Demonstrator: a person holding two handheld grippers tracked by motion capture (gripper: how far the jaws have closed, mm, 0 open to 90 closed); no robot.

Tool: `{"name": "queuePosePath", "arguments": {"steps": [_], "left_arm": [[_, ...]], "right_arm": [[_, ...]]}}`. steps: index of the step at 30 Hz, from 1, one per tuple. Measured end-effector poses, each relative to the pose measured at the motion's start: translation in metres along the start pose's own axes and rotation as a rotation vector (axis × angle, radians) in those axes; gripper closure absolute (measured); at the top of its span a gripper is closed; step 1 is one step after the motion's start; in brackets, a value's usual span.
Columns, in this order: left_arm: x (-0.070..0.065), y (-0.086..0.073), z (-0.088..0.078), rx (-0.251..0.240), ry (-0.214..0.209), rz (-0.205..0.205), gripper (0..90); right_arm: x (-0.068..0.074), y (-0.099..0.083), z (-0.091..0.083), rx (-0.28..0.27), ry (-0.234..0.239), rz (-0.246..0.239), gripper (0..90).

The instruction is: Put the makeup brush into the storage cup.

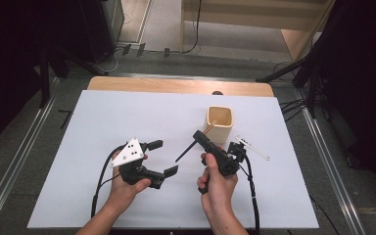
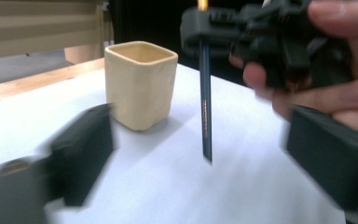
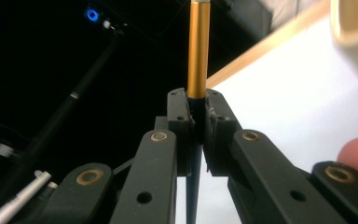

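Paper-white tabletop (image 1: 127,127) is seen from above, with two forearms coming in from the bottom edge. In the person's right hand (image 1: 218,183) the right gripper (image 1: 199,136) is held, and its jaws are clamped on a dark pencil (image 1: 186,151) with an orange-gold end. In the high view the pencil is seen slanting, its dark tip pointing down and to the left above the tabletop, its gold end reaching up toward the cream cup (image 1: 219,125). In the right gripper view the two black jaws are pressed tight against the pencil (image 3: 199,51) from both sides, the gold section rising straight up from between them and the dark shaft running down below. In the left gripper view the pencil (image 2: 206,107) is seen hanging nearly upright, its tip close above the white surface, just beside the square-sided cup (image 2: 140,84), which stands upright and apart from it.

In the left hand (image 1: 127,188) the left gripper (image 1: 162,157) is held, with a grey three-cornered plate on top. Its jaws are spread wide, and nothing is held between them. It is kept well to the left of the pencil's tip. A thin white pen-like object (image 1: 252,147) is lying flat on the tabletop to the right of the cup.
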State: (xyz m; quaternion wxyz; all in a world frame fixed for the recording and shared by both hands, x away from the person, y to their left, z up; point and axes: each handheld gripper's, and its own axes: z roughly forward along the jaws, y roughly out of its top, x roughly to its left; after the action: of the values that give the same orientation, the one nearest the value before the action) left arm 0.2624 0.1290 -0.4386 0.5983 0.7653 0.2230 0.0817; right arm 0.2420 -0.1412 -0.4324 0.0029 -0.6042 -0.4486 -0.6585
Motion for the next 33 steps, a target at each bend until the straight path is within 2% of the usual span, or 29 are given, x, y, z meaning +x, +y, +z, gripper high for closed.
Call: {"name": "queuePosePath", "arguments": {"steps": [3,6,11,15,18,28,33], "left_arm": [[0.005,-0.002,-0.006,0.003,0.033,-0.019,0.0],[0.009,-0.004,-0.014,-0.004,0.053,-0.016,0.0],[0.014,-0.007,-0.025,-0.017,0.077,-0.026,0.0],[0.018,-0.013,-0.035,-0.014,0.097,-0.013,0.0],[0.021,-0.018,-0.042,-0.009,0.12,-0.009,0.0],[0.031,-0.031,-0.065,0.006,0.18,0.012,0.0],[0.034,-0.034,-0.075,-0.006,0.205,0.01,0.0]], "right_arm": [[0.007,0.004,-0.003,-0.022,-0.071,-0.163,84.0],[0.01,0.007,-0.006,-0.04,-0.127,-0.306,84.0],[0.012,0.011,-0.01,-0.022,-0.16,-0.46,84.0],[0.014,0.012,-0.013,-0.019,-0.189,-0.578,84.0],[0.013,0.017,-0.015,-0.02,-0.199,-0.61,84.0],[0.001,0.03,-0.022,-0.027,-0.232,-0.633,84.0],[-0.001,0.035,-0.023,-0.038,-0.238,-0.656,84.0]]}}
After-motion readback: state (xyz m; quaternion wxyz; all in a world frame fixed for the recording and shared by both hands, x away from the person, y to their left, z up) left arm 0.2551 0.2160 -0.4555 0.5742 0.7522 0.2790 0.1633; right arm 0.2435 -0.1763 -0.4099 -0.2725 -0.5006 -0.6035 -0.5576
